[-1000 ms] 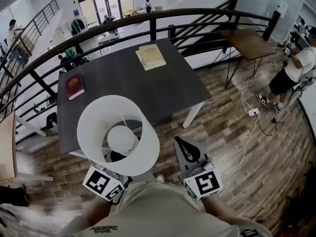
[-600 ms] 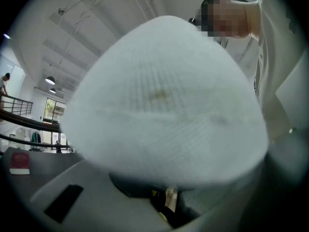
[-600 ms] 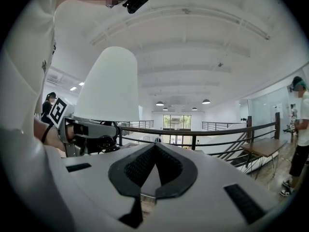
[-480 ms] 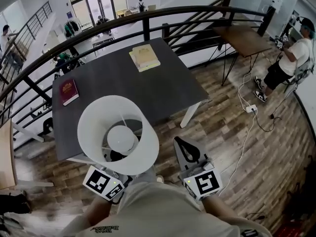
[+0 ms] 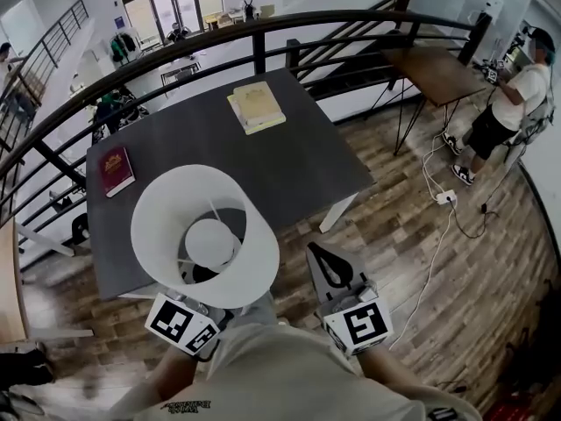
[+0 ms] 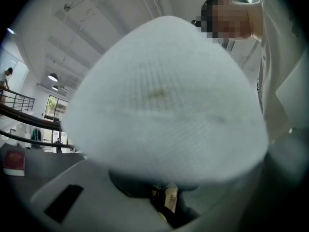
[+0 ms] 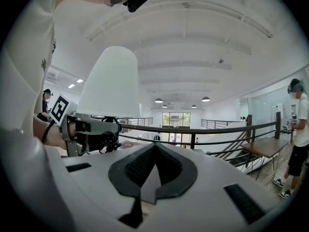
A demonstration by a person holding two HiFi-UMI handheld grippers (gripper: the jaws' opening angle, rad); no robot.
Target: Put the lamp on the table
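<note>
Red book (image 5: 114,169) lies flat by the left edge of the table (image 5: 298,160), well apart from everything else. Black railing (image 5: 263,33) curves behind the table's far side.

Left gripper (image 7: 108,132) is clenched on the lamp (image 5: 203,235), jaws on the stem (image 6: 161,191) just under the shade (image 6: 164,100). Its marker cube (image 5: 180,323) is low in the head view. The lamp is held upright in the air and overlaps the table's near edge in the head view. Its base is hidden.

Stack of books (image 5: 255,106) sits at the far middle of the table, well apart from the lamp.

Right gripper (image 5: 326,260) is pinched closed on nothing, just right of the lamp, over the wood floor (image 5: 412,261).

Further right: small wooden table (image 5: 438,73), power strip (image 5: 447,197) with white cable on the floor, person (image 5: 517,103) standing.

Lamp look: white shade with its open top toward the head camera and a round white bulb (image 5: 210,242) inside. The shade tapers upward in the right gripper view. Up close it has a woven texture with a faint yellowish mark.
</note>
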